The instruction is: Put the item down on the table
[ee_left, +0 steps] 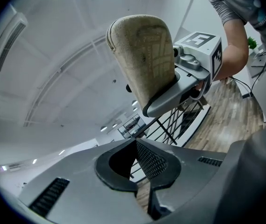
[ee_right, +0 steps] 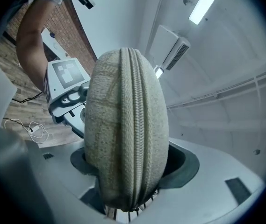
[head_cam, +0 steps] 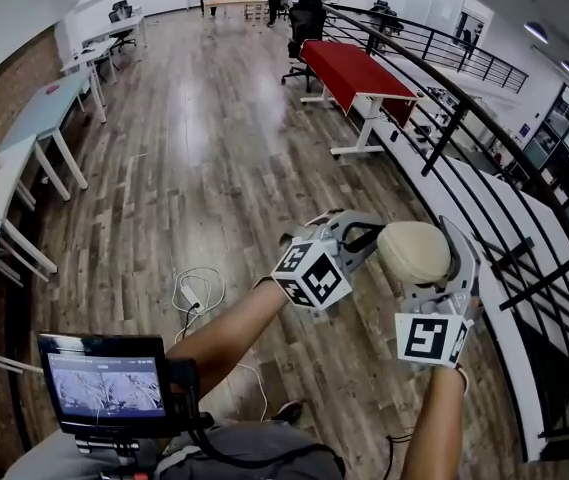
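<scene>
Holding beige zippered pouch (ee_right: 125,125) clamped upright in right gripper (ee_right: 123,185), mid-air, lower right of head view, over wooden floor (head_cam: 214,168). Left gripper (ee_left: 135,143) closed, empty, just beside.

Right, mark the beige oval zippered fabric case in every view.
Head view: lower right of centre, the beige oval zippered fabric case is clamped in the right gripper.
Left gripper view: upper middle, held up by the right gripper.
Right gripper view: centre, filling the frame, zip towards the camera.
Shared landmark: the wood-plank floor.
</scene>
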### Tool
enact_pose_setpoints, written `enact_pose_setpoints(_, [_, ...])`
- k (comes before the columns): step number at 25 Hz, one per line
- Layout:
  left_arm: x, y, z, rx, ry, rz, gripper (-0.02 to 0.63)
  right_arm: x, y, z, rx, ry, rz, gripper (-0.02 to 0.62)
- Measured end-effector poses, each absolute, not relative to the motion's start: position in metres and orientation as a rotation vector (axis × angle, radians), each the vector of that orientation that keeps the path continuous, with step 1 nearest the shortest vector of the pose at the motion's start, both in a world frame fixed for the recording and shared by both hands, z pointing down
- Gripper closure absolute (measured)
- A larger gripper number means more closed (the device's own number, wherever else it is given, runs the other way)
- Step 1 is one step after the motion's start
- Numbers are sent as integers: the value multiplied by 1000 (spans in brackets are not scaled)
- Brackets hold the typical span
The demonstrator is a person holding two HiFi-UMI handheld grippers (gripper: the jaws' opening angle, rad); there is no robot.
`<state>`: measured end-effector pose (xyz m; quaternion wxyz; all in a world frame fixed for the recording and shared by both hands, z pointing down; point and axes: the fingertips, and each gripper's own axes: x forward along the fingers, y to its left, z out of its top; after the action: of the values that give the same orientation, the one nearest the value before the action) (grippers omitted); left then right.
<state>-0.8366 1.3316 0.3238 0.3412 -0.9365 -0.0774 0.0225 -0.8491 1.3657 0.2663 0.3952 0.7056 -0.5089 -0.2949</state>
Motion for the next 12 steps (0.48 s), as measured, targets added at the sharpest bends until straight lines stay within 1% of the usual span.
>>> enact_pose_setpoints(4, [-775, 1329, 319, -2429, -188, 53, 611, -785, 1363, 262, 1787, -1301, -755, 304])
enact_pose_setpoints(9, [-722, 1328, 318, -2412, -194, 35, 611, -729, 1359, 258, 1809, -1320, -765, 304])
enact_pose_setpoints(12, [-695, 1306, 324, -2414, -209, 25, 611, -702, 1337, 264, 1813, -1321, -747, 304])
